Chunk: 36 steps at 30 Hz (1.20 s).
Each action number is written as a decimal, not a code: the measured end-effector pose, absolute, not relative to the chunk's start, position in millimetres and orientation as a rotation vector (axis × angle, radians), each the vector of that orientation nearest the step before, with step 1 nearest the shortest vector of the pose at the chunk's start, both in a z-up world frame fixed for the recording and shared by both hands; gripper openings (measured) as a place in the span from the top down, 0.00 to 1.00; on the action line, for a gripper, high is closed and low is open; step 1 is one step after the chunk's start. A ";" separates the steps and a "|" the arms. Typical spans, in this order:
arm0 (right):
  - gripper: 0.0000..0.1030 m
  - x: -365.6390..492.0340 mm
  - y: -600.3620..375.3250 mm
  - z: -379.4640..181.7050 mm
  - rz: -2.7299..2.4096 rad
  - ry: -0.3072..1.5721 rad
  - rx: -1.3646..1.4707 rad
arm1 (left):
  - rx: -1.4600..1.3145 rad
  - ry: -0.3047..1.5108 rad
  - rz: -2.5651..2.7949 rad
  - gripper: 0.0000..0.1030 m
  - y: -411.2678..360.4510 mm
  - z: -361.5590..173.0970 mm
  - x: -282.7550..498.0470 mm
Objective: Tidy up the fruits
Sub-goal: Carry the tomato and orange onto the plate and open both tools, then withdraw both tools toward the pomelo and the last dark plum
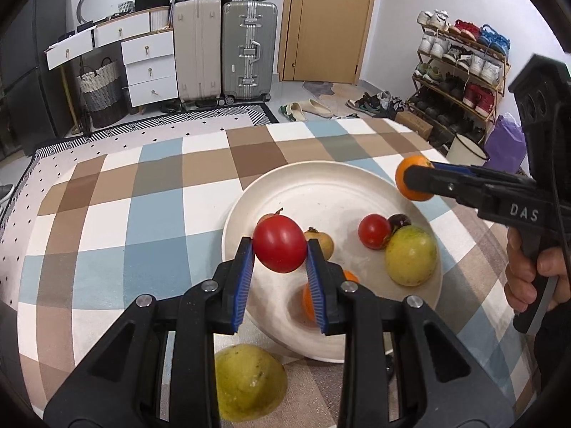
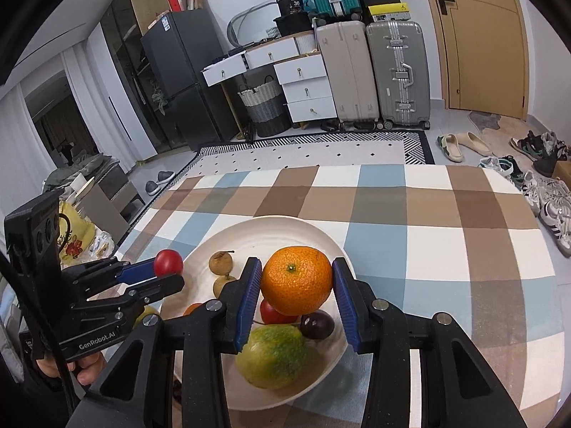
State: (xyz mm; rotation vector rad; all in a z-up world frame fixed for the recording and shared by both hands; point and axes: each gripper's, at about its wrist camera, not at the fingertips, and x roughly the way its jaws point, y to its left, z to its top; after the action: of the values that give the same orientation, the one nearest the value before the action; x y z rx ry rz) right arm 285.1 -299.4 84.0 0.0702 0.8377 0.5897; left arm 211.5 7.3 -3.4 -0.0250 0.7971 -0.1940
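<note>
Left wrist view looks down on a table covered by a checked cloth in blue, brown and white, with a round white plate near its middle. The left gripper has its two blue-padded fingers pressed against the sides of a red tomato, holding it in the air above the near-left rim of the plate. On the plate lie a second, smaller red tomato, a dark plum touching it, a yellow-green mango just beside both, a small brown fruit and part of an orange fruit hidden behind the gripper finger. Another yellow-green mango rests on the cloth, off the plate, below the gripper. Right wrist view shows the right gripper clamped on a round orange, one blue pad on each side, held above the plate's fruit. Behind the table stand two suitcases, a white drawer unit and a wooden door.
</note>
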 end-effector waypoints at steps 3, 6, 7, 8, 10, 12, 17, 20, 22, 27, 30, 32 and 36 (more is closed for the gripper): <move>0.60 293.7 -295.3 77.1 0.586 0.848 0.058 | -0.027 0.810 -0.196 0.74 6.8 -9.3 216.6; 0.60 300.6 -290.2 70.9 0.586 0.858 0.043 | -0.023 0.819 -0.194 0.74 6.5 -14.4 220.3; 0.60 302.5 -288.6 68.9 0.587 0.862 0.039 | -0.026 0.822 -0.194 0.74 7.2 -14.8 220.9; 0.60 304.5 -286.8 66.4 0.589 0.868 0.034 | -0.028 0.826 -0.193 0.74 7.1 -16.3 221.9; 0.60 308.5 -283.8 61.2 0.588 0.880 0.028 | -0.021 0.829 -0.192 0.74 5.7 -18.4 222.9; 0.60 310.9 -282.2 58.0 0.589 0.884 0.028 | -0.019 0.834 -0.189 0.74 4.8 -20.7 224.5; 0.60 313.6 -278.6 52.2 0.585 0.894 0.022 | -0.014 0.844 -0.189 0.74 2.0 -23.8 227.1; 0.60 314.2 -278.6 50.8 0.588 0.904 0.028 | -0.009 0.843 -0.185 0.74 1.1 -22.2 225.8; 0.57 311.9 -279.6 52.9 0.589 0.896 0.030 | -0.016 0.843 -0.182 0.73 0.1 -20.1 224.5; 0.33 297.2 -289.3 70.9 0.587 0.854 0.039 | -0.072 0.805 -0.180 0.16 4.0 -6.6 210.2; 0.11 279.9 -297.5 87.7 0.576 0.806 0.029 | -0.092 0.768 -0.161 0.01 9.0 6.1 195.4; 0.04 269.1 -305.0 97.9 0.552 0.784 0.041 | -0.100 0.760 -0.146 0.01 12.5 13.9 185.6; 0.00 246.5 -320.7 114.5 0.495 0.745 0.066 | -0.086 0.733 -0.110 0.01 18.0 29.4 159.2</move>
State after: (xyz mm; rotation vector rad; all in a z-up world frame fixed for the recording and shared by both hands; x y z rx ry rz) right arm 246.5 -320.7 114.5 0.0657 0.7453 0.4949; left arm 159.2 18.0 29.4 -0.0858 0.7335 -0.1102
